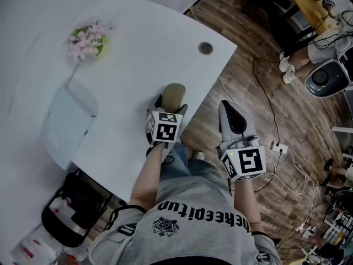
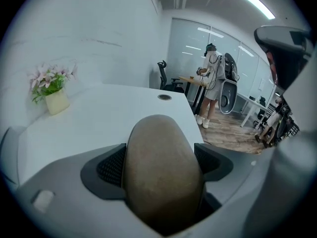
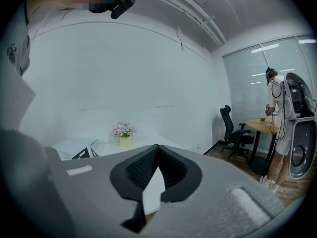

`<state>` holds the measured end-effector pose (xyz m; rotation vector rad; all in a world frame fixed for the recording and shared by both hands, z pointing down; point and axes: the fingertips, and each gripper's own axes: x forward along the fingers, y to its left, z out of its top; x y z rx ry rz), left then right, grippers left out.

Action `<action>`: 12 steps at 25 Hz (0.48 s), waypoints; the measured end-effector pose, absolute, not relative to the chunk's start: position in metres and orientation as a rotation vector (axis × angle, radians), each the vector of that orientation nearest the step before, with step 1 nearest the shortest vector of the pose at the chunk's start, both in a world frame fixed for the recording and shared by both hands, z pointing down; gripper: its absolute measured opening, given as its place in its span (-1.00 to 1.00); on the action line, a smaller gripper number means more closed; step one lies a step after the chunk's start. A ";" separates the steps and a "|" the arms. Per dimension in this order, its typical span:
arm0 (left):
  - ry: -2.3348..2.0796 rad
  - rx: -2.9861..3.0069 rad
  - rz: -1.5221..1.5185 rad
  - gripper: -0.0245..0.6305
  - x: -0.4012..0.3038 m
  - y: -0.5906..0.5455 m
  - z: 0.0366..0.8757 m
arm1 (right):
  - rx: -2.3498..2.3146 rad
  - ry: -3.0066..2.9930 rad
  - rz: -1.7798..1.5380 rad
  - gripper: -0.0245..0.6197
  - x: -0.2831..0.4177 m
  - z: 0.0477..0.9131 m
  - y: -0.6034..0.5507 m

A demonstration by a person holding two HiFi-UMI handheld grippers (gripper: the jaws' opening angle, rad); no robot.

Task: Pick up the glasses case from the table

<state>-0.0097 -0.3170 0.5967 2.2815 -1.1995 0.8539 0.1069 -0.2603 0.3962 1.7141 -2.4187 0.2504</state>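
One claw, left gripper (image 2: 162, 165), is clamped across the glasses case (image 1: 173, 94) mid-body, near the table (image 1: 138, 54) edge. Right gripper (image 3: 157, 158) closed on nothing. Case prob. stiff, light, smooth & rounded, so could slip; mid-body hold looks best.

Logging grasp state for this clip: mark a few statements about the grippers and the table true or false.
1. The left gripper is shut on the glasses case. True.
2. The right gripper holds a pen. False: its jaws meet with nothing between them.
3. The flower pot touches the case. False: it stands well apart, at the far side of the table.
4. In the head view, the right gripper is past the table's edge, over wooden floor. True.
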 end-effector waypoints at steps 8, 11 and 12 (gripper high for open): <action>-1.249 2.294 0.696 0.44 -0.018 -0.306 0.560 | 1.673 -2.466 0.234 -0.92 0.100 0.394 -0.254; -1.276 2.298 0.652 0.44 -0.024 -0.300 0.548 | 1.657 -2.488 0.231 -0.91 0.098 0.393 -0.252; -1.286 2.300 0.638 0.44 -0.026 -0.299 0.544 | 1.652 -2.495 0.231 -0.91 0.097 0.393 -0.251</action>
